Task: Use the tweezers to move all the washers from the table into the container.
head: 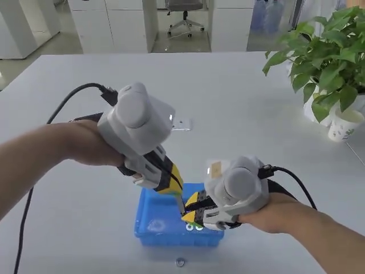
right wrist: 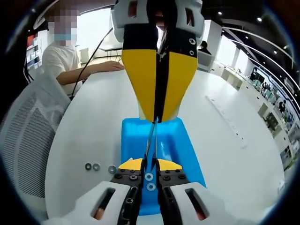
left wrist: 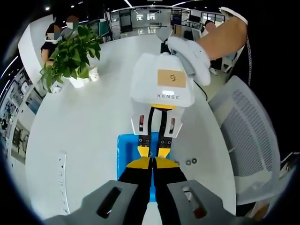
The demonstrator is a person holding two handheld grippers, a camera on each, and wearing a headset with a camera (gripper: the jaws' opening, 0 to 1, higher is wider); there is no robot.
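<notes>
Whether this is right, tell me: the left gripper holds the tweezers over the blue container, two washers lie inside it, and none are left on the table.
One part is wrong. The right gripper view shows three loose washers lying on the table beside the blue container. The left gripper does hold the tweezers over it, with two washers inside.
</notes>
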